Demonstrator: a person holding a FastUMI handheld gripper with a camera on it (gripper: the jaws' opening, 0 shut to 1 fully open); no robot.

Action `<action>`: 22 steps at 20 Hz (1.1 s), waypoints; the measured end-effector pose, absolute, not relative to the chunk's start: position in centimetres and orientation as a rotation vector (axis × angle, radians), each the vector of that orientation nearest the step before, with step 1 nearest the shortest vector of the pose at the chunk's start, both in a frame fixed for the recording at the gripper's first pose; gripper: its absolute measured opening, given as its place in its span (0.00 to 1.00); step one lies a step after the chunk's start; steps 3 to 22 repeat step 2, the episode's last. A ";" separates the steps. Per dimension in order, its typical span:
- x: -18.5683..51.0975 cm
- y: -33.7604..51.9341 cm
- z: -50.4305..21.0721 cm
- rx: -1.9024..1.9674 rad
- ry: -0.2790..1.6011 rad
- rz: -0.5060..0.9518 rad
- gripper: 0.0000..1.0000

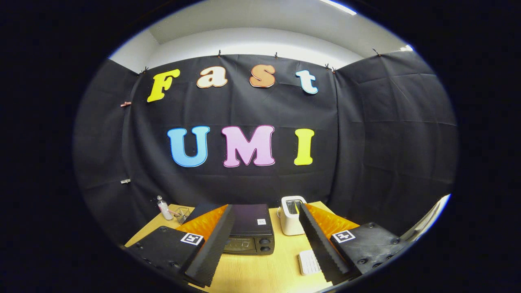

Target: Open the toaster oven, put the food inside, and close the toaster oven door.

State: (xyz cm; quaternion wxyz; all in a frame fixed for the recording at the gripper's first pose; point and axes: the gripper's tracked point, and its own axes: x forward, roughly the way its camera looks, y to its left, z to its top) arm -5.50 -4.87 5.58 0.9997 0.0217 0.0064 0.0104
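Spread hand-held gripper [266,244] hovers over bare table [252,272]; closed toaster oven [249,230] sits between its fingers

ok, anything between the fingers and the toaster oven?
No. In the gripper view the open gripper has only bare table between its fingers, short of the closed toaster oven.

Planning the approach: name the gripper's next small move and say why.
Probably lower and advance the gripper toward the toaster oven. Its fingers stand open on nothing, the oven sits just ahead between them with its door shut, so the door's top edge must be reached first.
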 end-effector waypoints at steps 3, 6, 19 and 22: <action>-5.3 -4.5 5.6 0.039 0.011 0.029 0.99; -5.3 -4.5 5.6 0.039 0.011 0.029 0.99; -5.3 -4.5 5.6 0.039 0.011 0.029 0.99; -5.3 -4.5 5.6 0.039 0.011 0.029 0.99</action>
